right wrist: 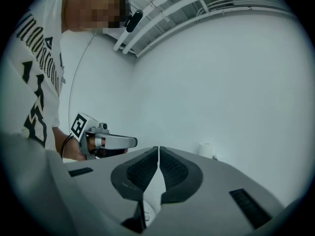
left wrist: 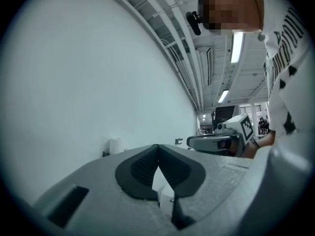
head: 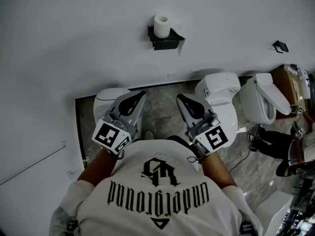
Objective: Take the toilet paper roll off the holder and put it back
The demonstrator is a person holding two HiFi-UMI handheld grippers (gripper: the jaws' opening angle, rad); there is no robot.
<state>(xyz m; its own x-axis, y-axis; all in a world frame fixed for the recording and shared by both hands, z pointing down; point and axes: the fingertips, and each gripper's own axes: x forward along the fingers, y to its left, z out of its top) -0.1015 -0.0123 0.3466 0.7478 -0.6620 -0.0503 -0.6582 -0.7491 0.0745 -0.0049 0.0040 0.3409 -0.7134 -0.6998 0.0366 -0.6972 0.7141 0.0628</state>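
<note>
A white toilet paper roll stands upright on a black holder fixed to the white wall, far ahead of both grippers. The roll shows small in the left gripper view and in the right gripper view. My left gripper is held close to my chest, shut, with nothing between its jaws. My right gripper sits beside it at the same height, also shut and empty. Each gripper sees the other: the right gripper from the left one, the left gripper from the right one.
Below the grippers stand white toilets on a grey stone floor: one at left, one in the middle, one at right. A second small black holder is on the wall far right. A person's legs show at the right edge.
</note>
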